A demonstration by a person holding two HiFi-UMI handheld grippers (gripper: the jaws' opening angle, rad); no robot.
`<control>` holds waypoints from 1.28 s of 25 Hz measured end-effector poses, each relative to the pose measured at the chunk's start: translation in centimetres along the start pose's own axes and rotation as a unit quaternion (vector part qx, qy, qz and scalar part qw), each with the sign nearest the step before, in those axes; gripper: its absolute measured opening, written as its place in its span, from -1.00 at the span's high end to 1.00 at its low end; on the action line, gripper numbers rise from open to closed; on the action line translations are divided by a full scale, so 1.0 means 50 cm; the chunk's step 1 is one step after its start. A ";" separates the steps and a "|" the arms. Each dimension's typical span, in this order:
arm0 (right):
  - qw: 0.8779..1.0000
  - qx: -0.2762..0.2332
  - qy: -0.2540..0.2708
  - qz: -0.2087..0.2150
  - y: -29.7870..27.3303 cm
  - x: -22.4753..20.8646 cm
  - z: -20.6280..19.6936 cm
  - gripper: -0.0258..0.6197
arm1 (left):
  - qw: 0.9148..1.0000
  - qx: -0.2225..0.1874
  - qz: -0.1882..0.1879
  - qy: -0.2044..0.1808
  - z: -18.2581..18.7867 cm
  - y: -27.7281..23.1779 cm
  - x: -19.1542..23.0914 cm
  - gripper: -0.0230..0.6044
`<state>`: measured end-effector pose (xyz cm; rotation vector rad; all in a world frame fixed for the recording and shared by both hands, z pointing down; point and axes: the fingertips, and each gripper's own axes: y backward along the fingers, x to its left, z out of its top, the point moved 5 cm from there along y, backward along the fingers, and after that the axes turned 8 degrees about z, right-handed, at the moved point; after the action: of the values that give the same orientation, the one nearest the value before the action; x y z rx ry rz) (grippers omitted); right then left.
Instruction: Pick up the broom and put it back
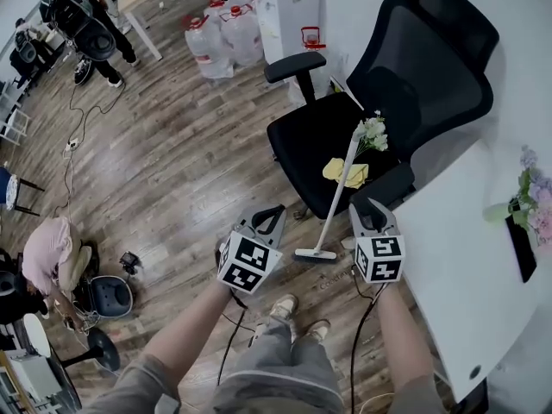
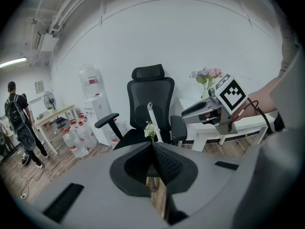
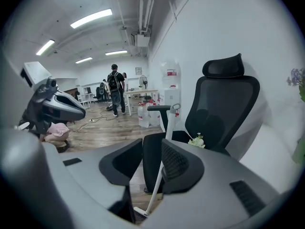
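Note:
A white broom [image 1: 336,201] leans on the seat of a black office chair [image 1: 345,136], its head resting on the wood floor. My right gripper [image 1: 366,203] hovers just right of the handle with its jaws open. In the right gripper view the broom [image 3: 167,142] shows through the gap between the jaws, beyond the right gripper [image 3: 151,144], and nothing is gripped. My left gripper [image 1: 274,214] hangs left of the broom head, shut and empty. The left gripper [image 2: 152,146] has its tips together in its own view, with the broom handle [image 2: 150,113] farther off.
A yellow cloth [image 1: 345,172] and white flowers [image 1: 371,132] lie on the chair seat. A white table [image 1: 466,248] with a flower vase [image 1: 535,205] stands at the right. Water jugs [image 1: 220,37] stand at the back. A person [image 1: 52,253] crouches at the left, with cables on the floor.

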<state>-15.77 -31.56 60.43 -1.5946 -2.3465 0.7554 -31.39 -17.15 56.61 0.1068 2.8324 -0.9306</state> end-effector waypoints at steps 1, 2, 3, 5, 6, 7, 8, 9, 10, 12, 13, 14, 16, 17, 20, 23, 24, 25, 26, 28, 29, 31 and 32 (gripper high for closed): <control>1.000 -0.006 -0.001 0.002 0.013 0.001 0.012 0.48 | 1.000 -0.004 0.001 -0.001 0.010 0.005 0.000 0.88; 1.000 -0.012 -0.001 0.003 0.027 0.001 0.024 0.48 | 1.000 -0.008 0.002 -0.003 0.020 0.010 0.001 0.88; 1.000 -0.019 0.000 0.004 0.041 0.002 0.037 0.48 | 1.000 -0.012 0.004 -0.005 0.030 0.015 0.001 0.88; 0.999 -0.034 0.001 0.004 0.072 0.002 0.063 0.51 | 1.000 -0.024 0.007 -0.009 0.053 0.029 0.002 0.88; 0.999 -0.042 0.001 0.003 0.089 0.003 0.077 0.51 | 0.999 -0.030 0.009 -0.010 0.065 0.039 0.003 0.88; 0.999 -0.050 0.000 0.001 0.107 0.004 0.092 0.51 | 0.999 -0.036 0.010 -0.011 0.079 0.049 0.004 0.88; 0.998 -0.058 0.000 0.000 0.126 0.005 0.108 0.52 | 0.999 -0.044 0.010 -0.011 0.093 0.059 0.004 0.88; 0.998 -0.068 0.001 -0.002 0.146 0.006 0.124 0.52 | 0.999 -0.052 0.011 -0.011 0.107 0.070 0.004 0.88; 0.997 -0.077 0.003 -0.003 0.166 0.008 0.140 0.53 | 0.998 -0.060 0.011 -0.010 0.121 0.081 0.003 0.88; 0.995 -0.094 0.007 -0.003 0.208 0.016 0.169 0.53 | 0.997 -0.073 0.014 -0.009 0.146 0.106 0.001 0.88; 0.995 -0.102 0.009 -0.003 0.231 0.021 0.182 0.53 | 0.997 -0.080 0.016 -0.009 0.157 0.120 0.000 0.88; 0.994 -0.110 0.010 -0.003 0.254 0.027 0.195 0.54 | 0.996 -0.086 0.016 -0.009 0.170 0.134 -0.002 0.88; 0.992 -0.127 0.012 -0.005 0.304 0.039 0.221 0.55 | 0.995 -0.102 0.017 -0.006 0.197 0.163 -0.005 0.88; 0.991 -0.136 0.012 -0.006 0.328 0.046 0.232 0.55 | 0.994 -0.110 0.018 -0.004 0.211 0.178 -0.006 0.88; 0.987 -0.159 0.013 -0.005 0.399 0.069 0.257 0.56 | 0.991 -0.131 0.019 -0.001 0.244 0.221 -0.020 0.88; 0.984 -0.179 0.020 -0.001 0.463 0.095 0.279 0.58 | 0.988 -0.151 0.015 -0.001 0.275 0.264 -0.037 0.88; 0.982 -0.186 0.023 0.000 0.483 0.102 0.285 0.59 | 0.988 -0.157 0.013 -0.001 0.284 0.279 -0.043 0.88; 0.981 -0.194 0.026 0.000 0.503 0.109 0.291 0.59 | 0.987 -0.162 0.011 -0.001 0.291 0.294 -0.048 0.88; 0.979 -0.201 0.029 0.000 0.522 0.115 0.296 0.59 | 0.986 -0.167 0.009 0.000 0.296 0.310 -0.054 0.88; 0.977 -0.213 0.027 -0.001 0.558 0.127 0.302 0.59 | 0.984 -0.178 0.004 -0.003 0.306 0.341 -0.068 0.88; 0.976 -0.217 0.022 -0.002 0.576 0.133 0.300 0.60 | 0.983 -0.185 0.000 -0.006 0.308 0.356 -0.077 0.88; 0.975 -0.222 0.012 -0.003 0.606 0.146 0.289 0.62 | 0.980 -0.200 -0.012 -0.010 0.311 0.384 -0.096 0.88; 0.975 -0.223 0.010 -0.003 0.618 0.153 0.283 0.63 | 0.979 -0.205 -0.017 -0.010 0.313 0.396 -0.105 0.88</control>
<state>-0.10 -19.95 31.56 -1.7395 -2.6348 0.2095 -21.93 -10.64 33.53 -0.0029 2.9447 -0.3325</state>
